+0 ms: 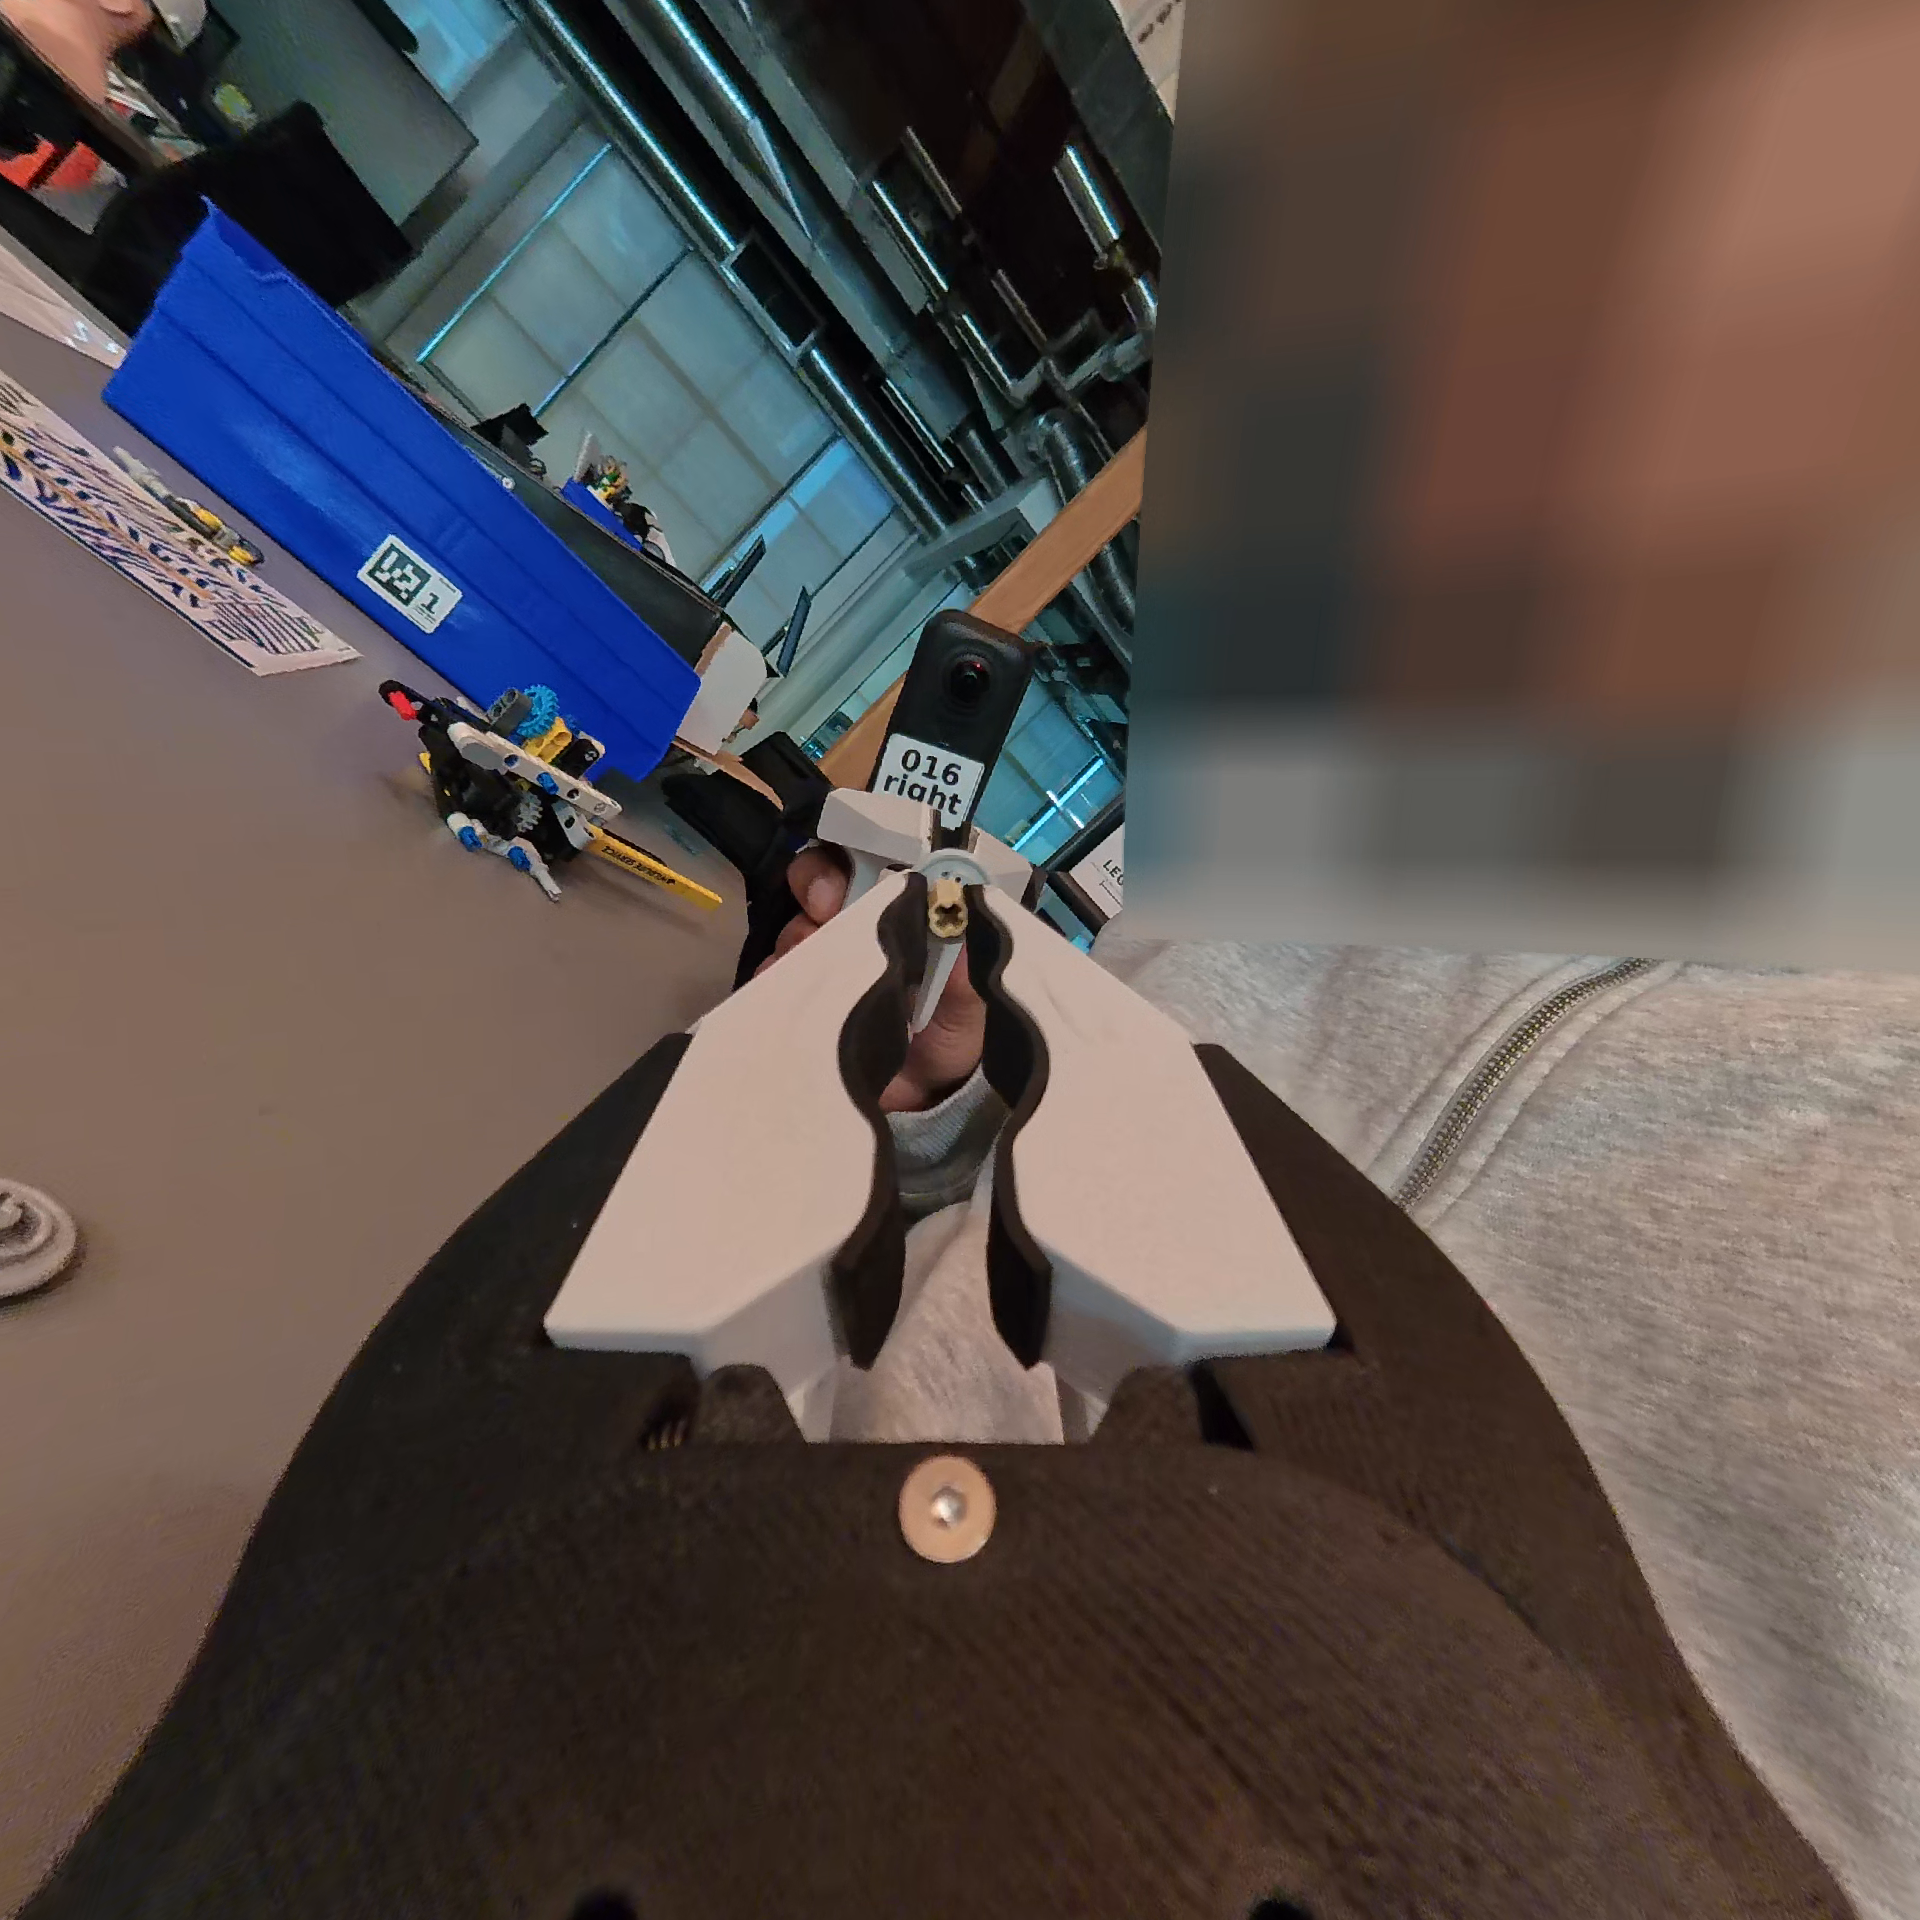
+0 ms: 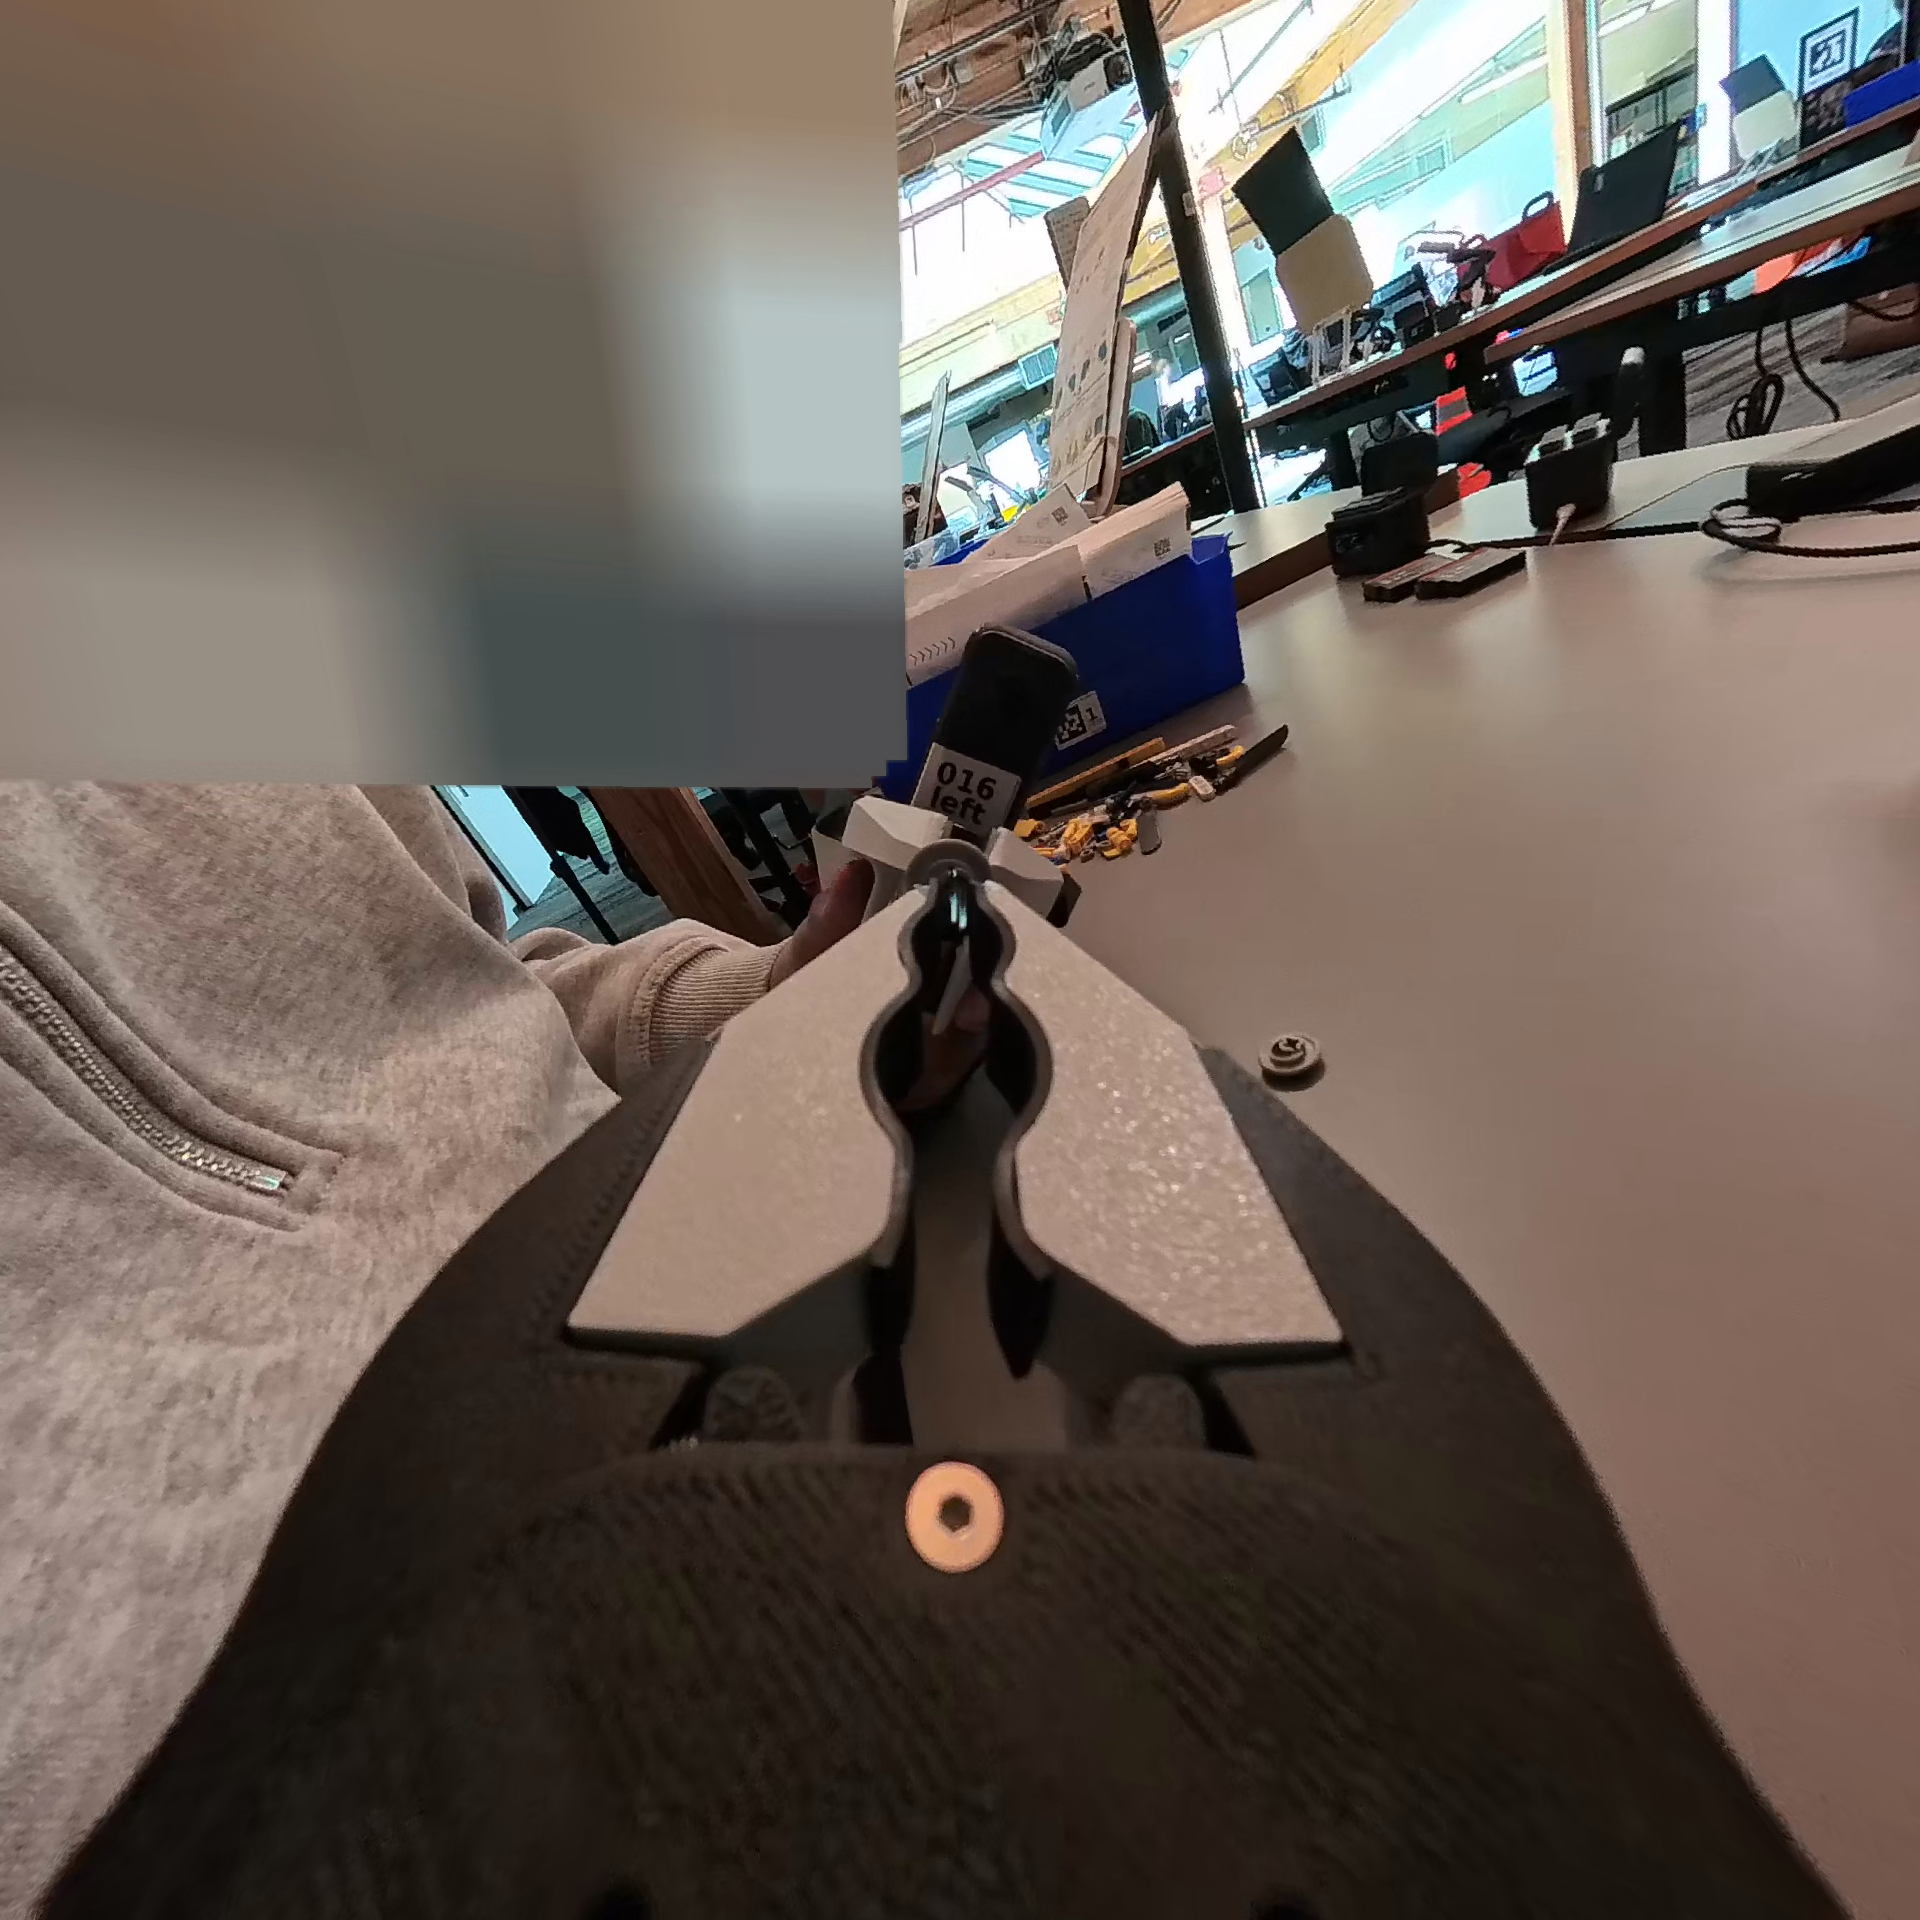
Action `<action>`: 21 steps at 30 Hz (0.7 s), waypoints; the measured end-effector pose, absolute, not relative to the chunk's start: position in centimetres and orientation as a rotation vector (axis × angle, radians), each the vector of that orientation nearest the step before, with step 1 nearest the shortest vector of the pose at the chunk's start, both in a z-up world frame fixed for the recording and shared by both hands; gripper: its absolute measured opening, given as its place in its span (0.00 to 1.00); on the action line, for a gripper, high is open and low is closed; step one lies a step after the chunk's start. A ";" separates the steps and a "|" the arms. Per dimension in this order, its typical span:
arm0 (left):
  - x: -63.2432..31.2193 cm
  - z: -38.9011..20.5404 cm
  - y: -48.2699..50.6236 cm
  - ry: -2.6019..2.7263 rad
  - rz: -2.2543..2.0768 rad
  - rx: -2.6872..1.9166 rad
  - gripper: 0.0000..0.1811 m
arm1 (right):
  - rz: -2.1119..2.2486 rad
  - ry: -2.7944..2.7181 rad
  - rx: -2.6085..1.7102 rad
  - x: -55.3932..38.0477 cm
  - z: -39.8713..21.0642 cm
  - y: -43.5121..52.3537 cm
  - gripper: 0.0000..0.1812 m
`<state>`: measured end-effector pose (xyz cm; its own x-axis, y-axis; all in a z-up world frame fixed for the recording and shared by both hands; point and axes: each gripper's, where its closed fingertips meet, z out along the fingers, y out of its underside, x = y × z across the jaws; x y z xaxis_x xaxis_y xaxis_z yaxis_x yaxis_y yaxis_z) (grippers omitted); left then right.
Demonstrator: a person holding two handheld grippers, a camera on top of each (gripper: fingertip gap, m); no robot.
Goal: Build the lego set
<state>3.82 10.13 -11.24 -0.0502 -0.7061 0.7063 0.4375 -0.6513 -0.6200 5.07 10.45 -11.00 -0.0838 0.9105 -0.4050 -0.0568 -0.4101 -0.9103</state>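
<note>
left gripper: clamps tan axle connector, frame centre
right gripper: pinches grey disc piece, tip-to-tip for mating

Both views are evenly lit by cool daylight from large windows far beyond the gripper tips, with mild overexposure in the bright panes of the right wrist view. Wide-angle distortion bends lines toward the edges. The worktop shows only soft, faint shadows, and the nearest gripper body is slightly blurred.
</note>
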 end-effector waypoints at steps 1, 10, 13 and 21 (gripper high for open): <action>3.8 -11.2 10.1 0.306 -1.803 -1.419 0.02 | 1.593 -0.978 -1.415 5.1 -11.0 10.4 0.01; 2.3 -10.1 10.7 0.284 -1.688 -1.411 0.02 | 1.552 -0.923 -1.394 5.6 -10.4 11.4 0.07; -0.3 -10.1 12.0 0.253 -1.466 -1.516 0.02 | 1.556 -0.821 -1.405 6.7 -10.0 13.2 0.08; -3.8 -16.7 14.1 0.426 -0.725 -2.149 0.02 | 1.419 -0.769 -1.544 7.5 -12.0 15.6 0.05</action>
